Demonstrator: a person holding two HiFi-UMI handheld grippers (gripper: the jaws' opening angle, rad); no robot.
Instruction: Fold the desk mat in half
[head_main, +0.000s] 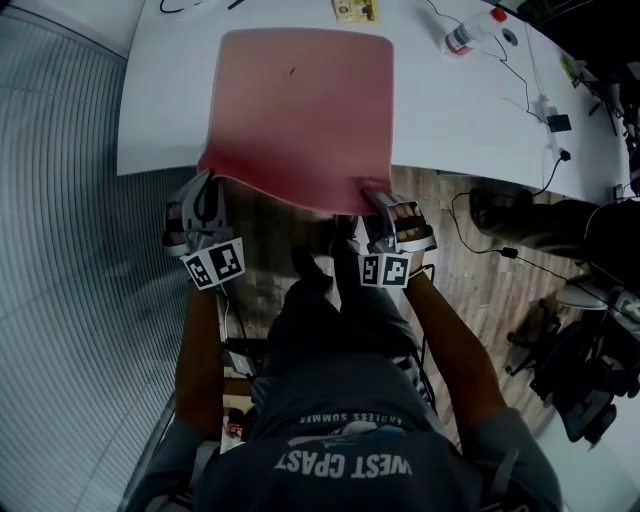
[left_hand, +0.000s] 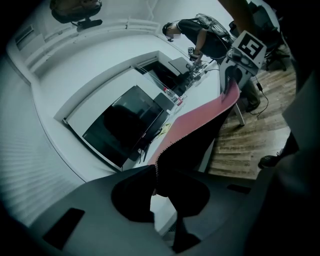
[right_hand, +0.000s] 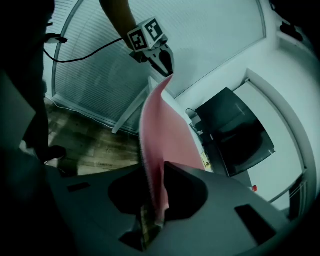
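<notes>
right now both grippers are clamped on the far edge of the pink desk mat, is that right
Not the far edge. The left gripper and right gripper are clamped on the near edge of the pink desk mat; the head view shows it.

An office-like workroom: a long white bench (head_main: 170, 110) carries a dark monitor (left_hand: 125, 125) at its far edge and trailing cables (head_main: 530, 95) (a bottle (head_main: 470, 32) too), with wood flooring (head_main: 480, 290) and slatted blinds (head_main: 60, 250) beside it.

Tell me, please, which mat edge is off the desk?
The near edge, pinched by the left gripper and right gripper; the far edge lies flat on the desk.
</notes>
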